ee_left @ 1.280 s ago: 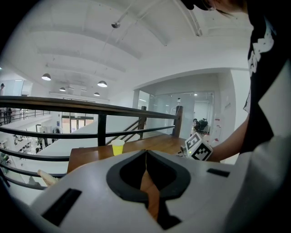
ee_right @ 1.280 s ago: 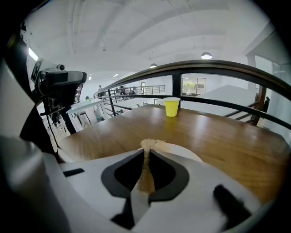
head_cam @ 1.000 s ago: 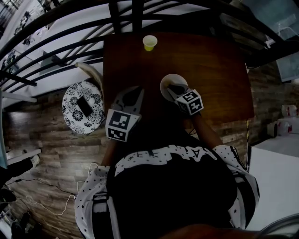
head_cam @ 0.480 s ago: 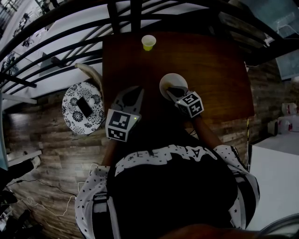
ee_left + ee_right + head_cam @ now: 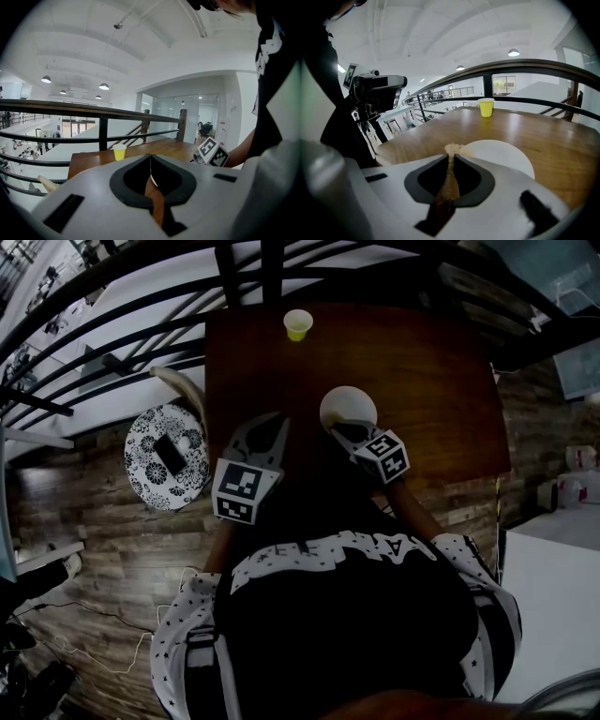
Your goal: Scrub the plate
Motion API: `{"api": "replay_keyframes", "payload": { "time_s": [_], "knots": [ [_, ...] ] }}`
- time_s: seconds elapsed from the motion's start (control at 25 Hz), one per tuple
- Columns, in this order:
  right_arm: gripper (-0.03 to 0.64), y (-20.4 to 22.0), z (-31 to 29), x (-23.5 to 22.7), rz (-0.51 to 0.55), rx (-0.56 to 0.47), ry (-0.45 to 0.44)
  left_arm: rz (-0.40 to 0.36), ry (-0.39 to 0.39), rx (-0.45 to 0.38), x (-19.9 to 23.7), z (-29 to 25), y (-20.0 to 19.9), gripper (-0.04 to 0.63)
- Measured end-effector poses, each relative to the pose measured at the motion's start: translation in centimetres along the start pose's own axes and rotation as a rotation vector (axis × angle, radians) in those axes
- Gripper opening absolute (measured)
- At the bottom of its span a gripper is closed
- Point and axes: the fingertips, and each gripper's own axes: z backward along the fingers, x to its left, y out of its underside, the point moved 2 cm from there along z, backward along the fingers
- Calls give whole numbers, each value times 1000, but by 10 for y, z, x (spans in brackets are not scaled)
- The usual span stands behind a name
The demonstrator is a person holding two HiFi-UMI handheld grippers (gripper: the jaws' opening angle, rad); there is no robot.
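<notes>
Head view: round white plate [image 5: 348, 407] sits on the dark wooden table [image 5: 431, 381], just ahead of the right gripper [image 5: 342, 430]; the left gripper [image 5: 270, 424] hangs farther off. Left gripper view: jaws together, empty. Right gripper view: jaws pinch a thin tan scrub pad [image 5: 450, 180], plate just ahead-right.

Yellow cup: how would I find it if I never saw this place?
Find the big brown table. Look at its far edge, beside the black railing. The yellow cup stands alone, small and bright, unlike the flat white plate nearer the person.
</notes>
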Motion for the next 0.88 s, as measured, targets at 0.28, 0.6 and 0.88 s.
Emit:
{"api": "replay_keyframes", "payload": {
  "time_s": [0.28,0.6,0.88],
  "knots": [
    [44,-2,0,12,-3,-5,-32,7,-12,3,5,2,1,14],
    [44,-1,2,22,-3,-5,-55,2,0,3,1,0,1,14],
    [44,3,1,31,-14,-5,-77,4,-5,6,1,1,1,14]
  ]
}}
